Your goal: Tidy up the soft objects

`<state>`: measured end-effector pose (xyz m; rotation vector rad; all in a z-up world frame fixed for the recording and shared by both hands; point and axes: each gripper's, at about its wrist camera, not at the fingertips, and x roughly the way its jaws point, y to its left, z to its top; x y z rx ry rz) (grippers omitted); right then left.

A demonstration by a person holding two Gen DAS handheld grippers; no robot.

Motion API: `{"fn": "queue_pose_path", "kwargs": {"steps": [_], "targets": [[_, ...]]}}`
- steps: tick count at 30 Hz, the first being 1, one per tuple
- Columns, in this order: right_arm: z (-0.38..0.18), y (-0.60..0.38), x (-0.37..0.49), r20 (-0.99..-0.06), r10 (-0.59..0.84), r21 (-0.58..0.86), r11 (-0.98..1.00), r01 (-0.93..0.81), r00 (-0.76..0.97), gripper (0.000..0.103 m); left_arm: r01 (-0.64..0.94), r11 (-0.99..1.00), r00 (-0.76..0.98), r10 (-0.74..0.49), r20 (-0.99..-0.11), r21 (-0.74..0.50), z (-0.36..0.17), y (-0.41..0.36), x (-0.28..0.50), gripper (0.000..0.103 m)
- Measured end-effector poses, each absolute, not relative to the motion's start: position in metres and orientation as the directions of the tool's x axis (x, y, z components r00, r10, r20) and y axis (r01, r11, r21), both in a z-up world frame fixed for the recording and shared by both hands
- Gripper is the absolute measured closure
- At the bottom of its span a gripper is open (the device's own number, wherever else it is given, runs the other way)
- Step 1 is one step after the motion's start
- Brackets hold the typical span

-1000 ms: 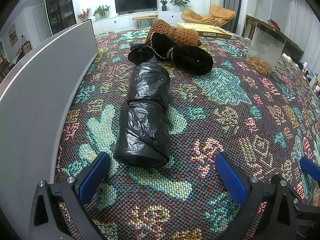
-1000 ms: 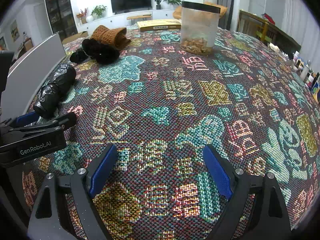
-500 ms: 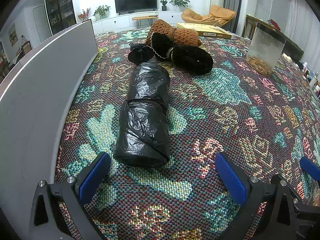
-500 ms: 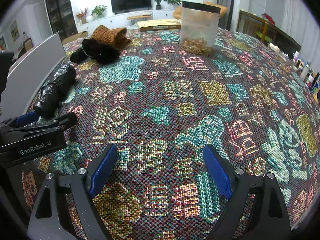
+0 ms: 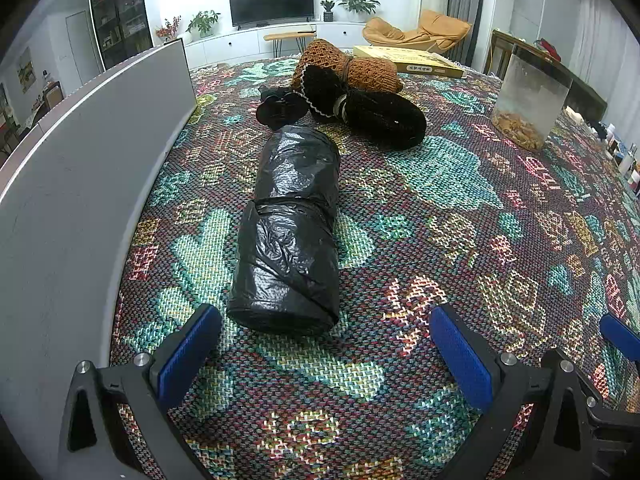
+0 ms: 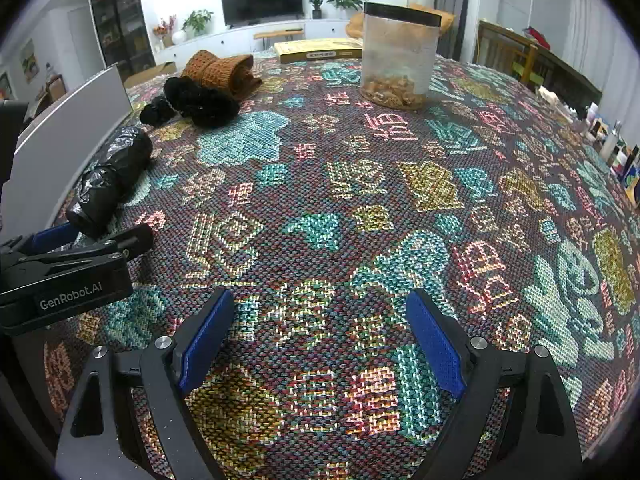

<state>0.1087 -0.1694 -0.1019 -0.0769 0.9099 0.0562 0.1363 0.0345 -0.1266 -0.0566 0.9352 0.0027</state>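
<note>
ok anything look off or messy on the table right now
Nothing spilled or damaged. The black bag roll lies flat by the white board, the knitted bundles sit heaped together beyond it, and the jar stands upright with its lid on.

White walls, television (image 5: 271, 1), orange armchair (image 5: 418, 31)

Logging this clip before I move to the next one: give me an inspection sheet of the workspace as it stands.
Surface: patterned woven cloth covers the table.
Job's things: black plastic roll lying lengthwise; black fuzzy bundle touching brown knit bundle behind it.
Clutter: clear jar, black lid, brown bits at the bottom; yellow box; white board along the left edge.
Grippers: left gripper open, just short of the roll; right gripper open, empty.
Cables: nothing seen.
Surroundings: living room, television, plants, orange chair.
</note>
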Motion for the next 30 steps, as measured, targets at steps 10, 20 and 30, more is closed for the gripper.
{"fn": "queue_pose_path", "kwargs": {"steps": [10, 20, 30], "targets": [[-0.1019, -0.1694, 0.1087, -0.790, 0.016, -0.043, 0.996, -0.081, 0.612, 0.013, -0.027, 0.999, 0.594, -0.022, -0.804, -0.047, -0.1265, 0.0346, 0.1362, 0.000], [-0.1019, -0.1693, 0.1086, -0.791, 0.015, -0.043, 0.996, -0.081, 0.612, 0.013, -0.027, 0.999, 0.594, -0.022, -0.804, -0.047, -0.1266, 0.0346, 0.1364, 0.000], [-0.1027, -0.1681, 0.1088, -0.794, 0.018, -0.046, 0.995, -0.089, 0.608, 0.010, -0.028, 0.999, 0.594, -0.022, -0.804, -0.047, -0.1266, 0.0346, 0.1365, 0.000]]}}
